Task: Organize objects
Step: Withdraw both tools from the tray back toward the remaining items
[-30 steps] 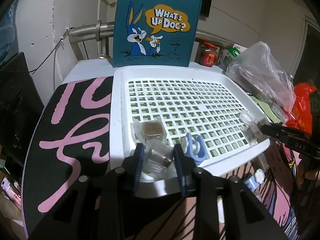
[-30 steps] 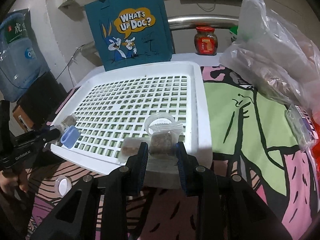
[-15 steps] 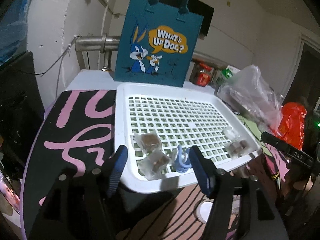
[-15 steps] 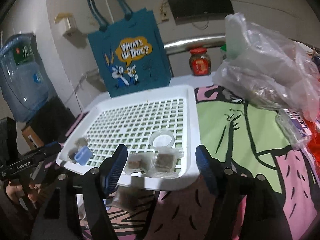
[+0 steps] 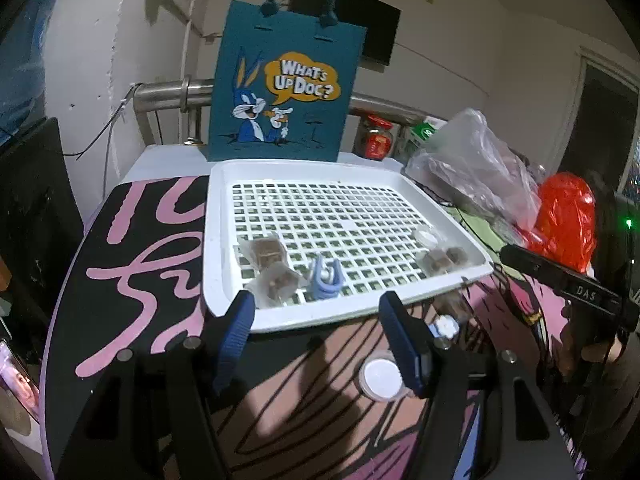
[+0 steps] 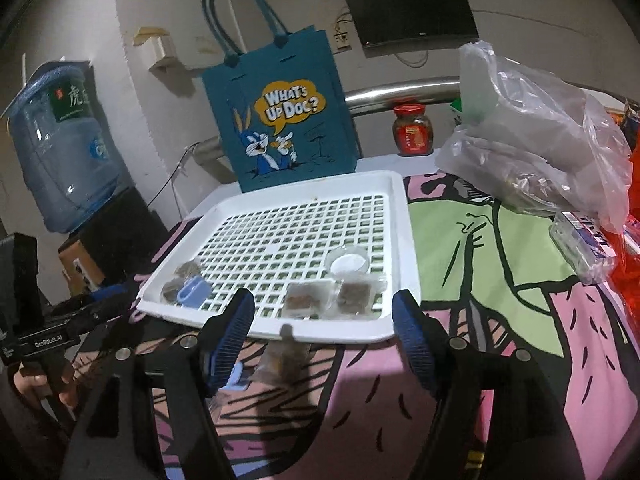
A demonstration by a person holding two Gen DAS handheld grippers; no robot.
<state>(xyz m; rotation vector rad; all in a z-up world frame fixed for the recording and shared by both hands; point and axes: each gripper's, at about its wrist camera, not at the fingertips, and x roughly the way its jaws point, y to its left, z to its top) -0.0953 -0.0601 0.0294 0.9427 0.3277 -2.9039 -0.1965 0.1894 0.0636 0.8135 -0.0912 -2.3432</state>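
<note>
White tray (image 5: 224,240) is glossy moulded plastic with a grid floor; the printed tablecloth (image 6: 500,280) under it looks like matt cloth. Teal tote bag (image 6: 280,120) upper centre looks like matt felt, rail (image 5: 168,94) behind it brushed metal. Clear bag (image 6: 540,140) at right is thin, crinkled, shiny plastic film.

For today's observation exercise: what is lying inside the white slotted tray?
Inside the white slotted tray lie four clear packets of brown blocks, a blue clip and a round clear lid. What lies beneath the packets is covered.
</note>
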